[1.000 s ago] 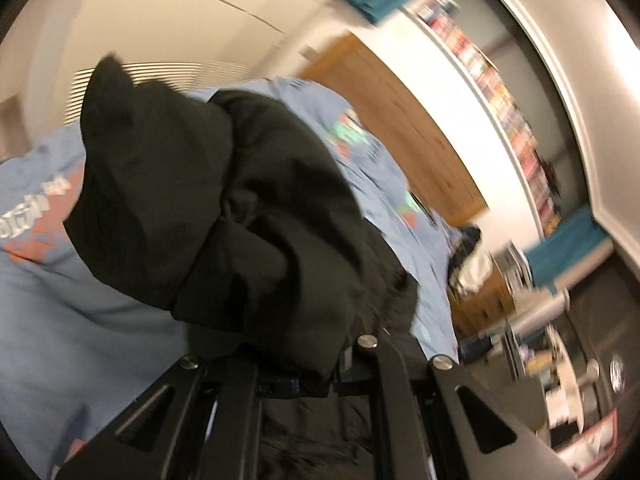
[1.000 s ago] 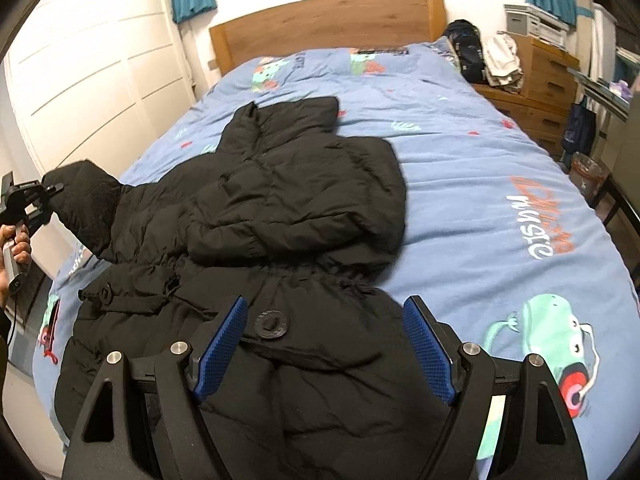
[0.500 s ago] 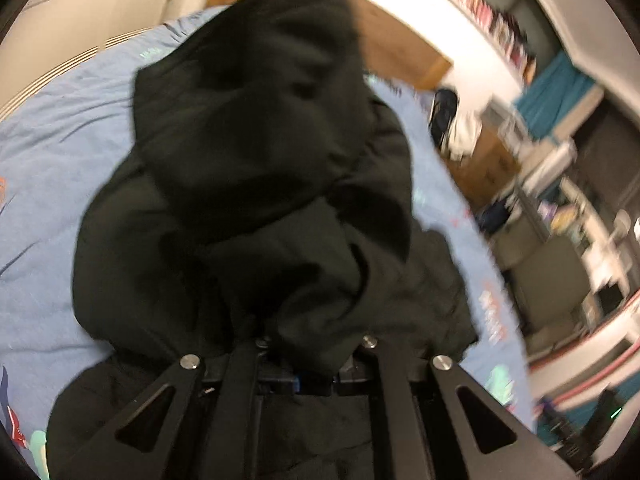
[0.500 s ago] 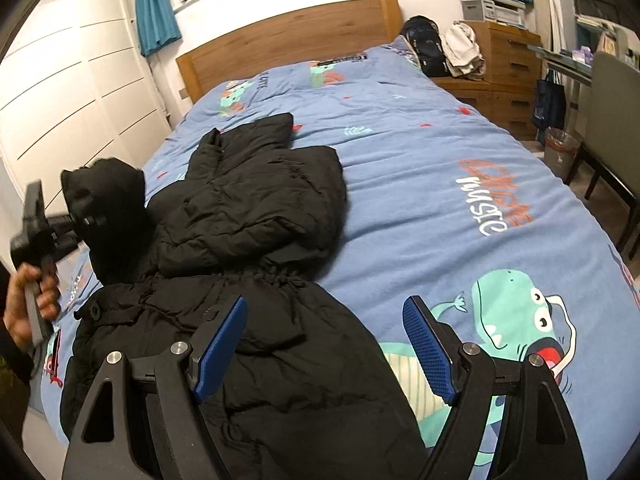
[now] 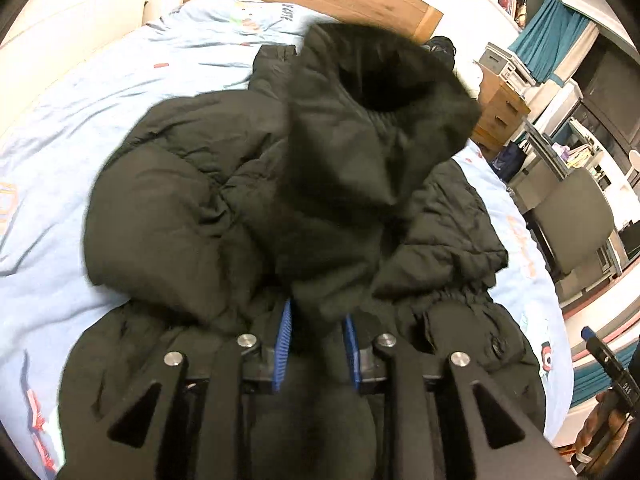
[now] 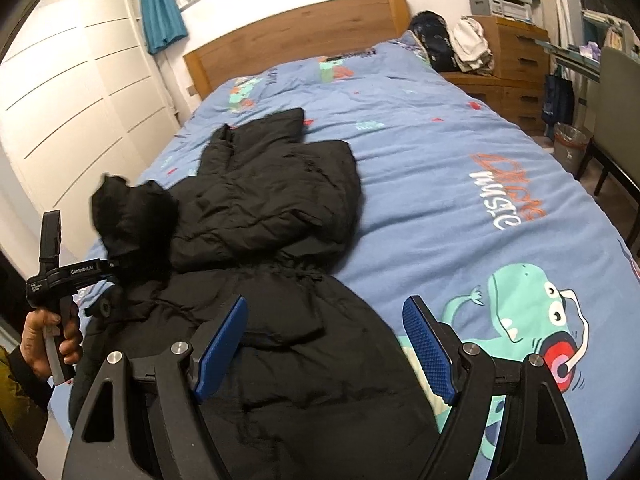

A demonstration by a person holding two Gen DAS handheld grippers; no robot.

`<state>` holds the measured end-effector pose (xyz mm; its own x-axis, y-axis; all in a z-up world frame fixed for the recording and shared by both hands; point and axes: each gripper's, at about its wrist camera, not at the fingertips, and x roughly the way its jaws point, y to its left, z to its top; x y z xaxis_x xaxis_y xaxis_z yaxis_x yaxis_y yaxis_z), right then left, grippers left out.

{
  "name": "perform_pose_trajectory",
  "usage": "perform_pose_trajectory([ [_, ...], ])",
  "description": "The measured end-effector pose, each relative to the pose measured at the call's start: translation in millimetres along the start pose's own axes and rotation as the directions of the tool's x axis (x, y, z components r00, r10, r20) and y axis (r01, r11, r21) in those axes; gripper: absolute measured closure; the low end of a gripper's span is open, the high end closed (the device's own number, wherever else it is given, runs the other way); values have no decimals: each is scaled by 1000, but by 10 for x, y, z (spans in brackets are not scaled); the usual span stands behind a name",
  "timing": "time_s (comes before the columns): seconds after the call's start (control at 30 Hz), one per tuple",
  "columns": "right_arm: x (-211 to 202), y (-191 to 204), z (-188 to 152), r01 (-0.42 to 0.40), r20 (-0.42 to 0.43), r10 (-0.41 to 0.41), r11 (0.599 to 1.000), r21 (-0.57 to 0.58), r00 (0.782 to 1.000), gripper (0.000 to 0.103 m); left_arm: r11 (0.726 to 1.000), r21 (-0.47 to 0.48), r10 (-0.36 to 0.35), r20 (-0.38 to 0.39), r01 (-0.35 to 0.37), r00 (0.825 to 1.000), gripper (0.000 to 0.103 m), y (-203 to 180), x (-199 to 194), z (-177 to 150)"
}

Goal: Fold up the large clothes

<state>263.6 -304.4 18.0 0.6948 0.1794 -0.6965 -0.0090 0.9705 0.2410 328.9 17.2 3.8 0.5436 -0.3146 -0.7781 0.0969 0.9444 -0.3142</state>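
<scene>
Over the coat [image 5: 168,208], left gripper [image 5: 316,344] has just been opening around its sleeve [image 5: 360,152].

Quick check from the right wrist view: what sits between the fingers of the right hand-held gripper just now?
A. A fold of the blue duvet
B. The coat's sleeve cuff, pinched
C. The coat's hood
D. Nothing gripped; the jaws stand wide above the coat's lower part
D: the right hand-held gripper stands wide open over the black coat, with neither blue pad pressing on any fabric.

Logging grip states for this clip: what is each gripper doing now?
Left gripper: jaws just opening, jacket sleeve between them.
Right gripper: open, empty.
</scene>
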Motion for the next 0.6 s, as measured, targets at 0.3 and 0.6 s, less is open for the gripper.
perform_pose_trajectory([
  [0.3,-580,511,76,-72,36,76,991,-115,996,24,998,-3,70,90,-70,993,74,-127,-1175,-10],
  [0.6,-544,1362,125,-38,25,46,963,-265,999,24,997,-4,81,187,-81,979,58,297,-1926,-247],
])
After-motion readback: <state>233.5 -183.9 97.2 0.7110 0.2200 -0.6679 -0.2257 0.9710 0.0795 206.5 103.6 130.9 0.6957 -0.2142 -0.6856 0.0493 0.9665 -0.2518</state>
